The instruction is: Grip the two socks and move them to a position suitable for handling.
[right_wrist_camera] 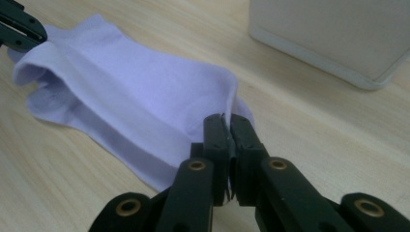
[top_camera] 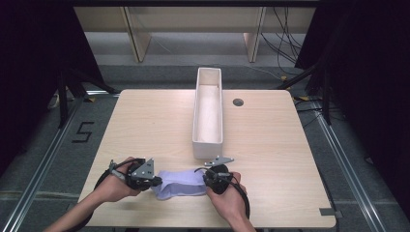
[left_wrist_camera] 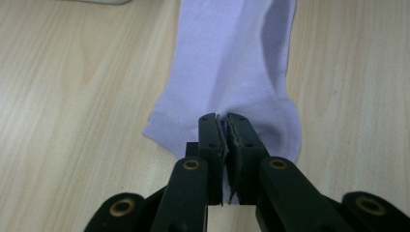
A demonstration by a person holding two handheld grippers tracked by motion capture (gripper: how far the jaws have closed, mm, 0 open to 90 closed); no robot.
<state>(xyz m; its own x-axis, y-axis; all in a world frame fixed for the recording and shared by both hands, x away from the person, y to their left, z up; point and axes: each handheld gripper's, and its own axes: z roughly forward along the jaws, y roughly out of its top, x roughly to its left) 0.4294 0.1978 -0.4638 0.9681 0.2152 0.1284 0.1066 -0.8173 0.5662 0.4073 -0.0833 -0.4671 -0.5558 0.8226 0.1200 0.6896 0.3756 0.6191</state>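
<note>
A pale lilac sock [top_camera: 181, 183] lies flat on the wooden table [top_camera: 145, 121] near its front edge, between my two hands. My left gripper [top_camera: 157, 182] pinches the sock's left end; in the left gripper view the jaws [left_wrist_camera: 223, 121] stand nearly together with a fold of the sock [left_wrist_camera: 232, 58] caught between the pads. My right gripper [top_camera: 207, 178] holds the other end. In the right gripper view its jaws [right_wrist_camera: 226, 121] close on the edge of the sock [right_wrist_camera: 135, 92], and the left gripper [right_wrist_camera: 19, 29] grips the far end at the top left.
A long white open box [top_camera: 209, 111] stands lengthwise on the table just behind the sock, its near end close to my right gripper; its corner [right_wrist_camera: 338, 34] fills the upper right of the right gripper view. A dark round grommet [top_camera: 238, 102] sits right of the box.
</note>
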